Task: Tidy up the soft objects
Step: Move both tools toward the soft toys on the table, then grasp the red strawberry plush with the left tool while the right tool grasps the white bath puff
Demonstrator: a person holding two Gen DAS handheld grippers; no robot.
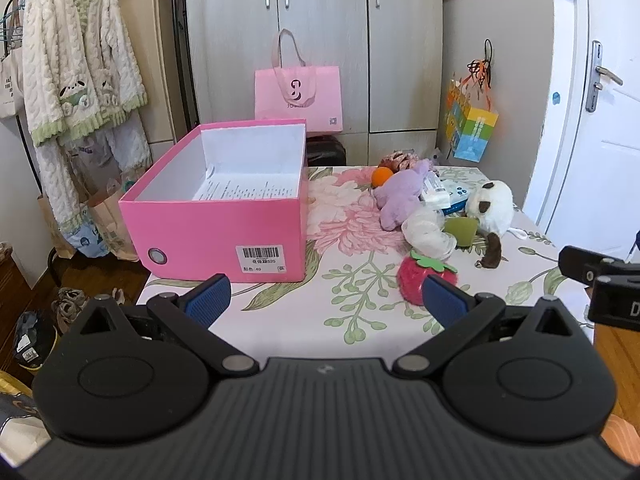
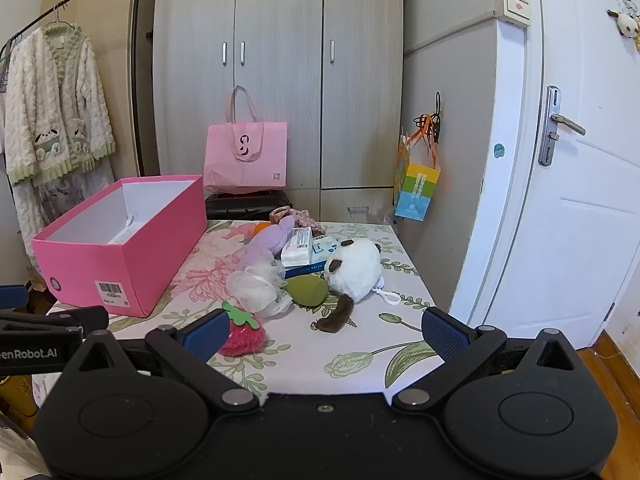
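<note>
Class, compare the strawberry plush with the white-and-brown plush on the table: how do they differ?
The strawberry plush is red with a green leaf top; the white plush is white with brown patches. The strawberry plush looks smaller and lies nearer the grippers; the white plush lies further back, beside a blue box. Both rest on the floral tablecloth.

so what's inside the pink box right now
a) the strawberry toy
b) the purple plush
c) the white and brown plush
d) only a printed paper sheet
d: the pink box holds just a printed paper sheet against its white lining, while the soft toys, like the strawberry toy and purple plush, lie outside it on the floral tablecloth.
</note>
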